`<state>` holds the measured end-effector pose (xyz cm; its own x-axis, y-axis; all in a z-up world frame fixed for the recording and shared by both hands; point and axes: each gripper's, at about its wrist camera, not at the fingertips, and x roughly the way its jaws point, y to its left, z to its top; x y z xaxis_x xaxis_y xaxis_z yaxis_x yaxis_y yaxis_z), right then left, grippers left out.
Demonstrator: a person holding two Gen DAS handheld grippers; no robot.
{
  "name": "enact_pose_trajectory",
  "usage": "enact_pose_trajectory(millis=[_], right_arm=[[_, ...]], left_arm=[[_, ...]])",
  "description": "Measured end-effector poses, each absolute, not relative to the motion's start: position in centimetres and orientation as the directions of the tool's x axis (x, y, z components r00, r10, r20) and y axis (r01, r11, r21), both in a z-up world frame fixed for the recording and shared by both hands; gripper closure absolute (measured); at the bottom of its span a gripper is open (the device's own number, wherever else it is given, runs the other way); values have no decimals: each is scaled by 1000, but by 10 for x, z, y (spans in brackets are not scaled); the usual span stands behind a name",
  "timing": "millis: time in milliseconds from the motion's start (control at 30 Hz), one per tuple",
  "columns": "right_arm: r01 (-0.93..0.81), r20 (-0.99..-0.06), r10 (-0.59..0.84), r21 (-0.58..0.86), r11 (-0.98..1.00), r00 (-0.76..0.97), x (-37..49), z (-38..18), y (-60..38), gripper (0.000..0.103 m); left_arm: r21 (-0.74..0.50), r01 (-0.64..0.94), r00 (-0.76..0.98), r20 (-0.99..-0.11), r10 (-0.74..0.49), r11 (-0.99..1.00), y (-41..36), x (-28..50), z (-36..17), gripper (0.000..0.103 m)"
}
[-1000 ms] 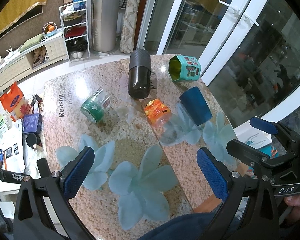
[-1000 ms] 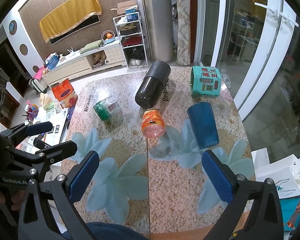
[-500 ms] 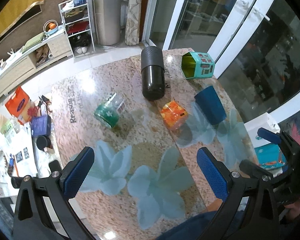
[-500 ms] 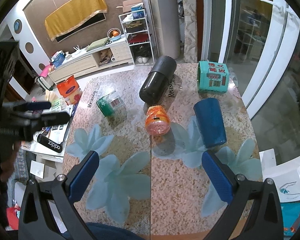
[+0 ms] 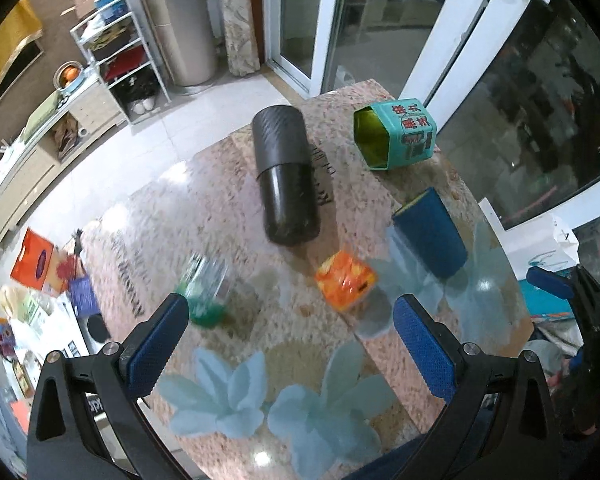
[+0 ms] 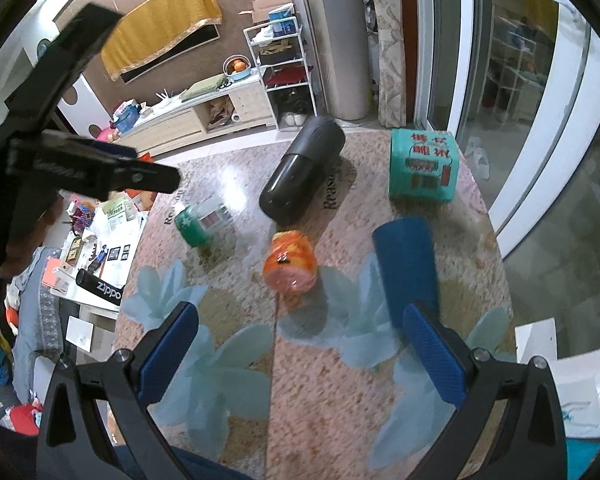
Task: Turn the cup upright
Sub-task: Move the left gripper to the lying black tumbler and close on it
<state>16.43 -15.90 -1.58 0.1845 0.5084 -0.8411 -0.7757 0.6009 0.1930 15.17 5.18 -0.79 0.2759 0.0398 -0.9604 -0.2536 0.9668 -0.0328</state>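
Several containers lie on their sides on a granite table (image 5: pixel 220 208): a blue cup (image 5: pixel 430 234) (image 6: pixel 406 264), a black flask (image 5: pixel 286 176) (image 6: pixel 302 172), a teal hexagonal tin (image 5: pixel 394 134) (image 6: pixel 422 164), an orange patterned cup (image 5: pixel 346 280) (image 6: pixel 292 260) and a green-and-clear cup (image 5: pixel 204 294) (image 6: pixel 202 222). My left gripper (image 5: pixel 290 348) is open and empty above the table's near part. My right gripper (image 6: pixel 300 354) is open and empty, its right finger just in front of the blue cup. The left gripper also shows at the left of the right wrist view (image 6: pixel 80 168).
Glass doors (image 5: pixel 480 20) stand right of the table. A side table with papers and a black Zippo box (image 6: pixel 100 286) sits to the left. A white shelf rack (image 6: pixel 280 60) and low cabinet are at the back. A white bag (image 5: pixel 540 240) lies on the floor right.
Both grippers have moved forward over the table and the containers appear nearer. The left gripper has risen into the right wrist view's upper left. The jaws stay open.
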Motion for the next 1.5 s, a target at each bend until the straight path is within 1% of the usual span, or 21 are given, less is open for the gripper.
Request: enact_pose_trajectory(millis=[133,300,533,667,1000,1167,1233,1367,1433,1500], right_arm=[[-785,-843,506,185,591,183,182,-21,-161,0],[-779,-857,495,211,590,144,206,-35,-162,0],[-767,-868,487,245,593,100,231,-54,-160,0],[-765,-873,482,264,587,68,240,-67,-159,0],[-758,-884,466,289,585,22,260,-83,-156,0],[-755,-888,459,287,590,21,274,-88,-157,0],[-754,-890,455,284,592,21,280,-89,-159,0],[-751,-893,449,287,595,15,286,-93,-160,0],[-746,-893,450,293,598,10,287,-94,-160,0],[-741,-893,449,299,601,3,288,-95,-158,0]], left_arm=[[-41,-235,237,-971,17,971,52,189,-24,0],[-51,-231,178,-984,-9,972,56,227,-51,0],[-55,-259,105,-994,-28,964,75,268,-97,0],[-86,-305,75,-995,-66,949,90,288,-128,0],[-11,-313,15,-1000,-7,950,108,327,-182,0],[-40,-368,15,-999,-37,929,123,336,-200,0],[-76,-391,9,-997,-78,917,129,338,-205,0],[-99,-405,9,-994,-105,909,135,340,-212,0],[-91,-390,13,-996,-94,916,133,343,-212,1],[-56,-375,9,-998,-57,925,131,346,-211,9]])
